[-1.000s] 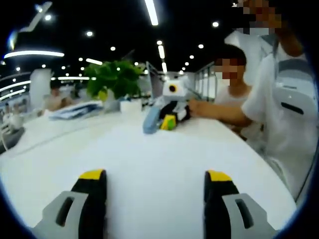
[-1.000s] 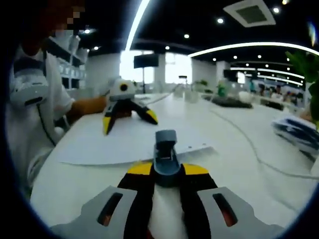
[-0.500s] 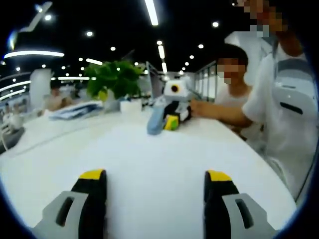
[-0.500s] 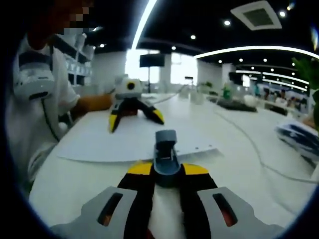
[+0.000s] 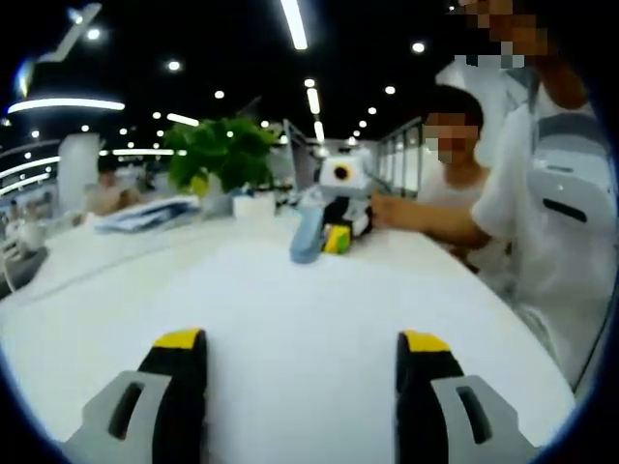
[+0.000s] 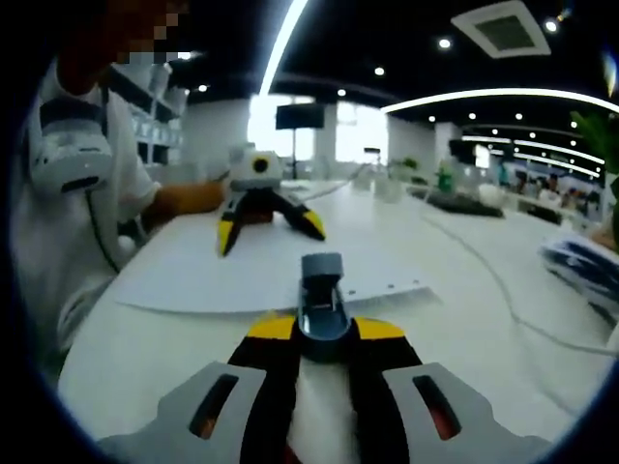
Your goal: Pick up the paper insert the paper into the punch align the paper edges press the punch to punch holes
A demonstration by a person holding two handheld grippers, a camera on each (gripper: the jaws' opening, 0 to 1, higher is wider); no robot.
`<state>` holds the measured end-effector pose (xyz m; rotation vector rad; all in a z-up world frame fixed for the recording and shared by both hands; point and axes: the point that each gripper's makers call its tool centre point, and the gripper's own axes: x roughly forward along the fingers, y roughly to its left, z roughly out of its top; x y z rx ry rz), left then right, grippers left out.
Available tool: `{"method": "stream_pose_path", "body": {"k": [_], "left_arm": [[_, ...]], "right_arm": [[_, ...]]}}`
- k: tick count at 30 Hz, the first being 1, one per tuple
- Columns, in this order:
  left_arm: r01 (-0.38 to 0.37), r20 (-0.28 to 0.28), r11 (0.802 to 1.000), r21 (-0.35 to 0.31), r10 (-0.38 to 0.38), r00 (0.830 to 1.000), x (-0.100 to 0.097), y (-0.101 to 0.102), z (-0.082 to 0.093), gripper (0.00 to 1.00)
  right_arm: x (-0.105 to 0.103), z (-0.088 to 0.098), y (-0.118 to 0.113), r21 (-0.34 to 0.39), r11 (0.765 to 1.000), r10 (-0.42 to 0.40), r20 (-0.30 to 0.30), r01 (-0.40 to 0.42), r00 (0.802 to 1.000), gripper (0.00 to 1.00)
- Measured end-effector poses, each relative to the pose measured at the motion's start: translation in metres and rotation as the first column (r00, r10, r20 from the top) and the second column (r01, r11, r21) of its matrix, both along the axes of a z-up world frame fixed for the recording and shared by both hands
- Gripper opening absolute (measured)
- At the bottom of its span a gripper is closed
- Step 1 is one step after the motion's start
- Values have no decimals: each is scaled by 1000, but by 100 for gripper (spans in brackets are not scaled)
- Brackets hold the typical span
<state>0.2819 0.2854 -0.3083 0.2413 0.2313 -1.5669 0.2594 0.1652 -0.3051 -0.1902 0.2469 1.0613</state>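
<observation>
Right claw (image 6: 324, 331) is gripping the punch (image 6: 322, 302) clear of the paper's (image 6: 261, 275) holed edge ahead; left claw (image 5: 302, 340) is gaping over bare desk (image 5: 300, 290).

Left hand-held gripper (image 5: 302, 353): black jaws showing yellow tips, grey slotted side plates. Right hand-held gripper (image 6: 326, 329): same black-yellow-grey build. Person wearing white short-sleeved top (image 5: 542, 208).

Bright ceiling strips, soft blur, fisheye-bent edges
</observation>
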Motion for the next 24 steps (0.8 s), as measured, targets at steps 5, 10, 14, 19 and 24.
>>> {"method": "stream_pose_path", "body": {"k": [5, 10, 14, 19, 24], "left_arm": [[0, 0, 1000, 0, 0, 1000, 0, 0, 0, 80], [-1, 0, 1000, 0, 1, 1000, 0, 0, 0, 80], [-1, 0, 1000, 0, 1, 1000, 0, 0, 0, 80], [-1, 0, 1000, 0, 1, 1000, 1, 0, 0, 80], [-1, 0, 1000, 0, 1, 1000, 1, 1, 0, 80]], "right_arm": [[0, 0, 1, -3, 1000, 3, 3, -3, 1000, 23], [-1, 0, 2, -3, 1000, 7, 9, -7, 1000, 23], [-2, 0, 3, 0, 1000, 16, 9, -16, 1000, 23], [-3, -1, 4, -7, 1000, 22, 15, -22, 1000, 23], [-2, 0, 4, 1, 1000, 27, 13, -27, 1000, 23]]}}
